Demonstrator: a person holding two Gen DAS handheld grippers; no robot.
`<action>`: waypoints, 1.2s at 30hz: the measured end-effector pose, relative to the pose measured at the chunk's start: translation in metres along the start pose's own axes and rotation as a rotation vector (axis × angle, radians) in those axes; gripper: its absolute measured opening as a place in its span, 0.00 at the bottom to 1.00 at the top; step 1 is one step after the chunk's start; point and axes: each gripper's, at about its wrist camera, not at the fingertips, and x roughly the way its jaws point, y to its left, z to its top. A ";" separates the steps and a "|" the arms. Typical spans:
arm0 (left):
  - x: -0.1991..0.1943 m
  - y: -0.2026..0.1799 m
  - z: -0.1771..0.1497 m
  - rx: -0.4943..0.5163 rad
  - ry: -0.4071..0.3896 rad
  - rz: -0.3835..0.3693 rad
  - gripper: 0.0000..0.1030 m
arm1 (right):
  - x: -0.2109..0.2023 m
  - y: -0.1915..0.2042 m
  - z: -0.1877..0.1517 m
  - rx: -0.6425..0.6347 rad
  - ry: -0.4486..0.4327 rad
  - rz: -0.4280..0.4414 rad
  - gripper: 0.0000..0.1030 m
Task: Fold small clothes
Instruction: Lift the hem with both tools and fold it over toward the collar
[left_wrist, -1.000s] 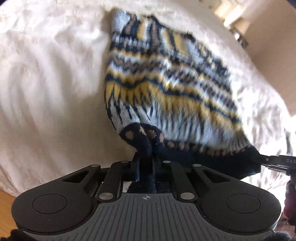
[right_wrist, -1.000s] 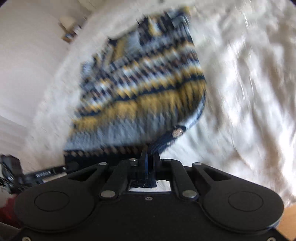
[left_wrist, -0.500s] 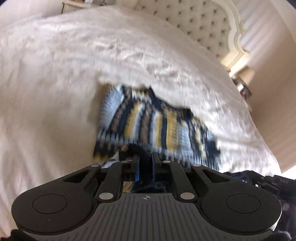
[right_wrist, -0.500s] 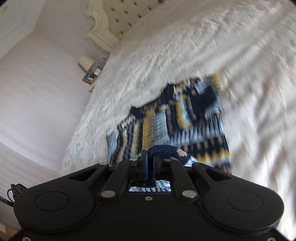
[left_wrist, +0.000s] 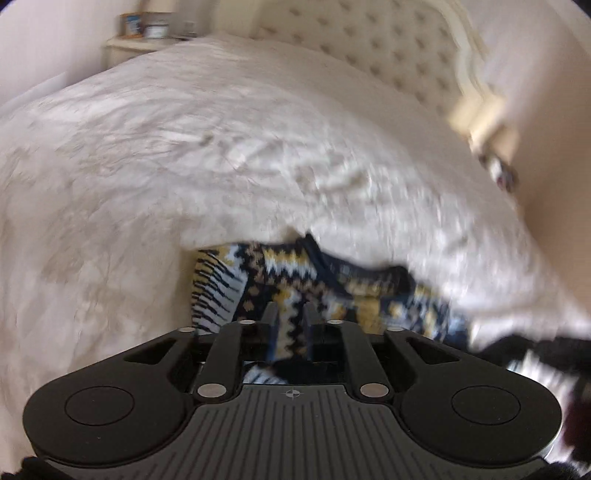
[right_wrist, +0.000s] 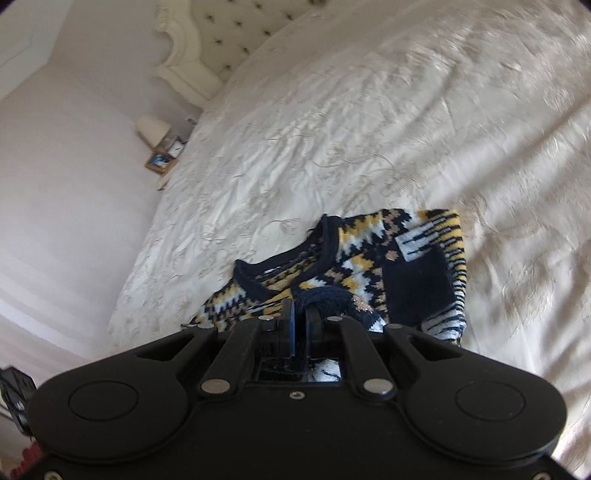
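A small knitted sweater (left_wrist: 291, 273) with navy, yellow, white and tan pattern lies bunched on the white bedspread; it also shows in the right wrist view (right_wrist: 369, 258), neckline toward the far side. My left gripper (left_wrist: 290, 314) is slightly open, its fingers standing apart over the sweater's near edge. My right gripper (right_wrist: 301, 308) is shut on the sweater's navy hem, folded over onto the body. The right gripper shows as a dark blur at the right edge of the left wrist view (left_wrist: 546, 354).
The bed (right_wrist: 369, 129) has a cream embroidered cover and a tufted headboard (left_wrist: 369, 48) at the far end. A nightstand with small items (left_wrist: 147, 33) stands far left; another with a lamp (right_wrist: 155, 129) is beside the bed.
Both grippers carried the sweater's hem forward and down over its body, folding it toward the neckline. The left gripper's fingers have parted and let go of the hem.
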 end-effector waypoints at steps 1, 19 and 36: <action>0.008 -0.003 -0.004 0.084 0.029 0.004 0.34 | -0.001 -0.002 0.000 0.002 0.002 -0.013 0.12; 0.124 -0.020 -0.002 0.370 0.303 -0.117 0.41 | 0.039 -0.018 0.008 0.025 0.039 -0.163 0.13; 0.133 -0.002 -0.008 0.161 0.289 -0.100 0.16 | 0.032 -0.033 0.023 -0.239 0.085 -0.162 0.46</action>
